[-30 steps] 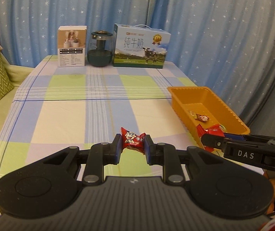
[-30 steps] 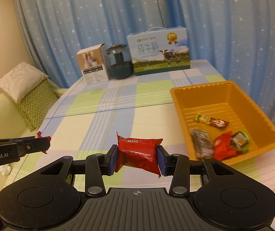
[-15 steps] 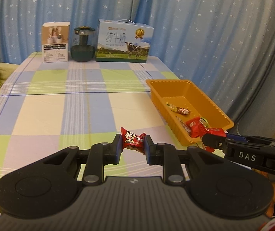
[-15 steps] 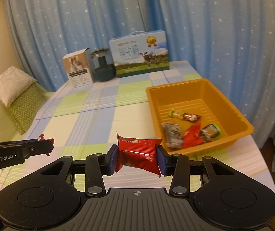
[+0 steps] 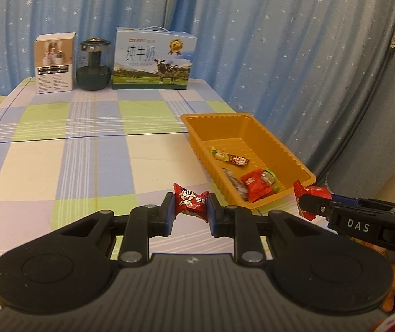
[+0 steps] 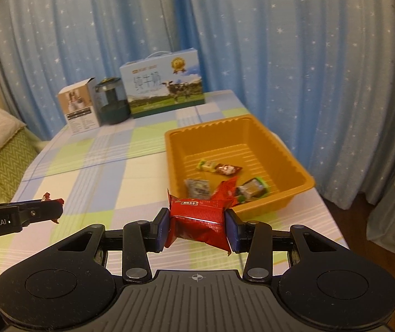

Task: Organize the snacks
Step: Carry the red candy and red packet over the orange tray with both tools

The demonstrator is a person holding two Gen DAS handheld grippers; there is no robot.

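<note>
The left gripper [image 5: 190, 212] sits at six o'clock, its blue pads pinching a small red candy [image 5: 190, 201] printed with a cartoon face. At four o'clock the right gripper [image 5: 305, 203] reaches in from the edge, clamped on a red packet [image 5: 309, 192] just beside the near corner of the orange tray [image 5: 277, 144]. The tray, at three o'clock, holds several wrapped snacks [image 5: 255, 182]. At eleven o'clock, along the checked tablecloth's [image 5: 86, 160] far edge, stand a white box [image 5: 54, 67], a dark jar [image 5: 93, 67] and a milk carton [image 5: 153, 61].

Orange tray [image 6: 294, 166]; red candy [image 5: 191, 202]; red packet [image 6: 200, 222]; blue-green-cream plaid tablecloth [image 5: 86, 149]; star-dotted blue curtain [image 5: 280, 41].
</note>
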